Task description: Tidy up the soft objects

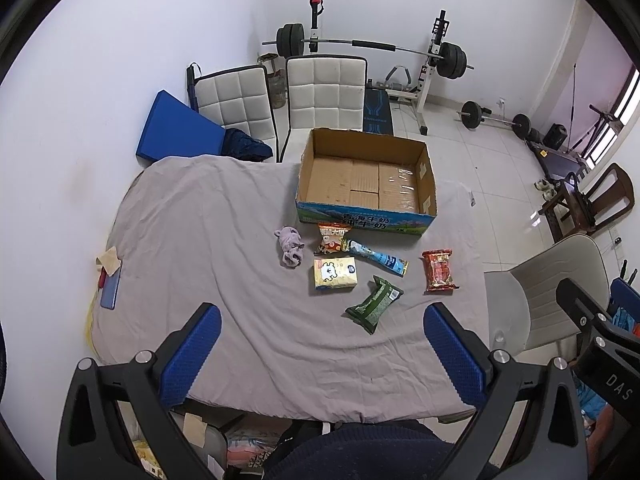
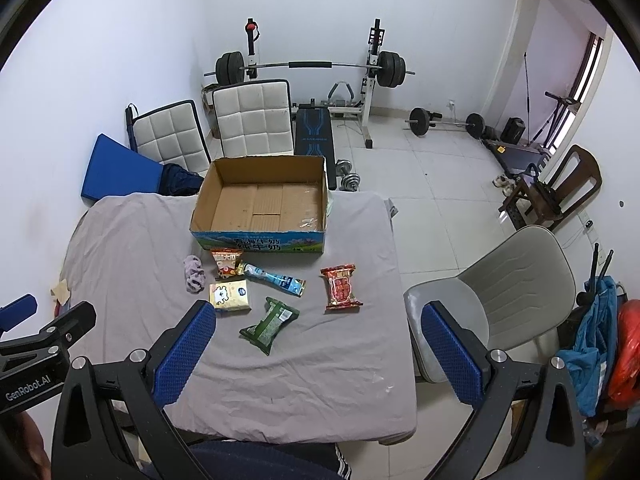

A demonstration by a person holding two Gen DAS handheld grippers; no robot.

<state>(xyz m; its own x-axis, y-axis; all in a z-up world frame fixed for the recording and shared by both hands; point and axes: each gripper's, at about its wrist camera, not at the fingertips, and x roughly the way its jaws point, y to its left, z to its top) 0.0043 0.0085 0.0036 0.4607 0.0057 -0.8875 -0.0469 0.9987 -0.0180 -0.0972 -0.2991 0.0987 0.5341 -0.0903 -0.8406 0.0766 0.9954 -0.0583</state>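
Both your left gripper (image 1: 322,354) and right gripper (image 2: 318,352) hang spread, empty. Heads up: the green packet (image 2: 269,323) probably squishes, slipping from a shallow pinch.

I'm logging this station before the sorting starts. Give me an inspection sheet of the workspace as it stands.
Surface: table under a wrinkled grey cloth.
Job's things: open cardboard box, empty; lilac fabric bundle, yellow packet, orange snack bag, blue tube pack, green pouch and red packet lie in front of it.
Clutter: blue phone at the left edge.
Grippers: left gripper and right gripper, both open, holding nothing.
Cables: nothing seen.
Surroundings: white padded chairs, barbell rack, grey plastic chair.
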